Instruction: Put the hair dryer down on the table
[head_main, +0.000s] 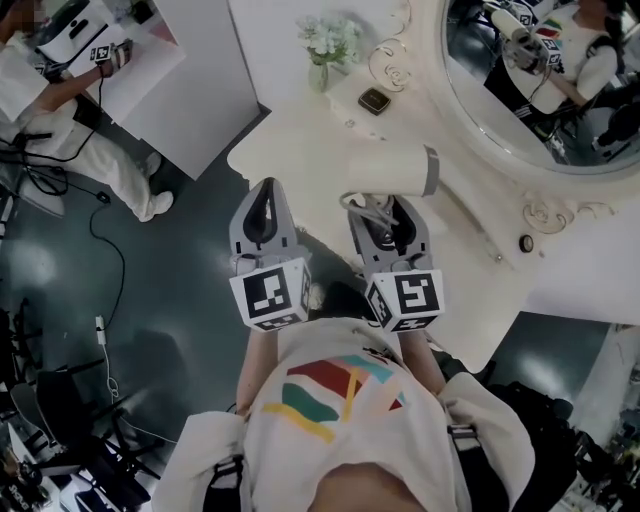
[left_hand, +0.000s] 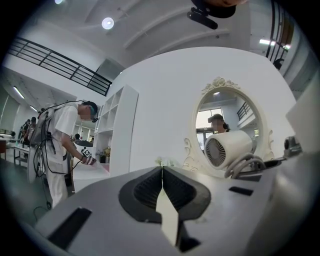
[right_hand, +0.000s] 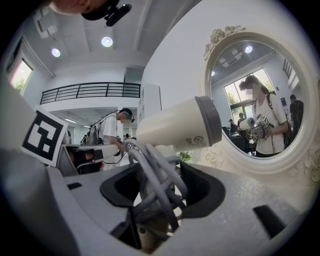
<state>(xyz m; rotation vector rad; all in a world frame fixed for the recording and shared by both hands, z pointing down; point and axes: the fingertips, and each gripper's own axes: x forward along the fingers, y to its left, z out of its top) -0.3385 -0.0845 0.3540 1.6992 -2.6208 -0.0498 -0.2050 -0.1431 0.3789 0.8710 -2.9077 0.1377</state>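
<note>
**One gripper carries the hair dryer, the other is empty**

Two grippers reach forward side by side at the near edge of a white surface (head_main: 300, 130), seen from the head view. The right gripper (head_main: 388, 212) has its fingers (right_hand: 205, 185) set apart and pinching the handle of the hair dryer (head_main: 392, 170), with the grey cord (right_hand: 156, 175) wound in loops round that handle and caught between the fingers too. The hair dryer is cream with a grey band near one end. Its barrel lies crosswise just past the fingertips, the banded end to the right, over the front part of the surface. In the left gripper view it shows raised in front of the mirror, its round grille turned toward that camera.

The left gripper (head_main: 266, 195) is just beside the right one, over the dark floor (head_main: 190, 230) at the rim of the surface. Its fingers (left_hand: 145, 187) are pressed together, with nothing between them.

Farther back on the surface stand a small vase (head_main: 320, 72) of pale flowers and, near it, a small dark square thing (head_main: 374, 100). An oval mirror (head_main: 530, 90) in an ornate white frame rises behind the surface at the right and reflects the person holding the grippers. Well apart at the upper left, another person (head_main: 75, 110) in white clothes bends over a separate white table (head_main: 150, 60).
</note>
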